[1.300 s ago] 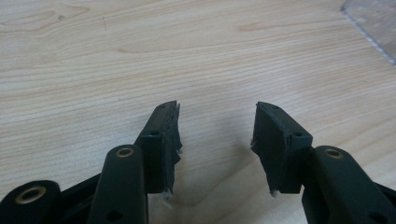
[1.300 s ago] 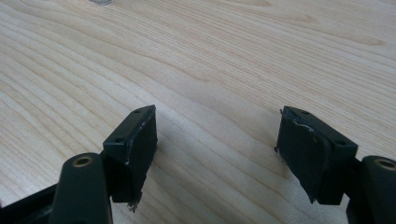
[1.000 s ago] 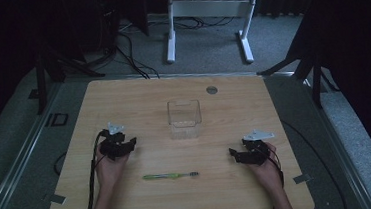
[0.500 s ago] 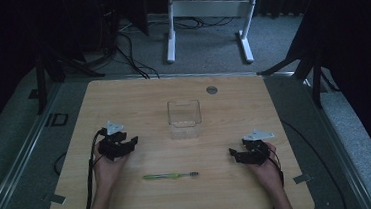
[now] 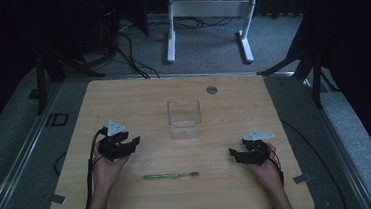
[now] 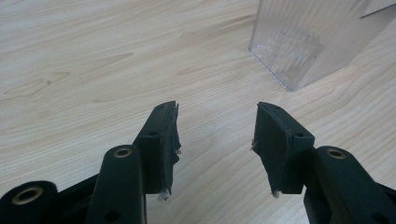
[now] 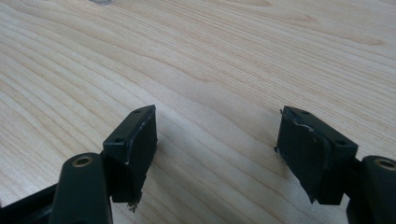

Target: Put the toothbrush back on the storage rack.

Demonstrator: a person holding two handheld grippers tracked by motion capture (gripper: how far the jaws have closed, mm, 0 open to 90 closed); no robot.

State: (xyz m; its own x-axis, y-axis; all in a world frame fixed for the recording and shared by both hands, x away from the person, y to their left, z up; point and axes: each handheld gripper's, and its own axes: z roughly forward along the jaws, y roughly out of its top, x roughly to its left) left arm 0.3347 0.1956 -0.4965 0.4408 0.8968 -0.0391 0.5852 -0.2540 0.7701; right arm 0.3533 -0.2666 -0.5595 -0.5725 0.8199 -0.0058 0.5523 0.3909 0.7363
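Observation:
A green toothbrush (image 5: 171, 176) lies flat near the table's front edge, between my two hands. A clear plastic cup (image 5: 184, 118) stands upright at the table's middle; its ribbed wall (image 6: 299, 42) appears at the upper right of the left gripper view. My left gripper (image 5: 132, 141) rests low on the left side of the wooden table, open (image 6: 215, 135) with bare wood between its jaws. My right gripper (image 5: 233, 154) rests on the right side, also open (image 7: 217, 140) and holding nothing. The toothbrush lies apart from both grippers.
A small round metal grommet (image 5: 212, 89) sits in the wooden table (image 5: 123, 99) near its far edge. Black cables trail from both grippers toward me. Beyond the table, a white desk frame (image 5: 206, 12) stands on grey floor.

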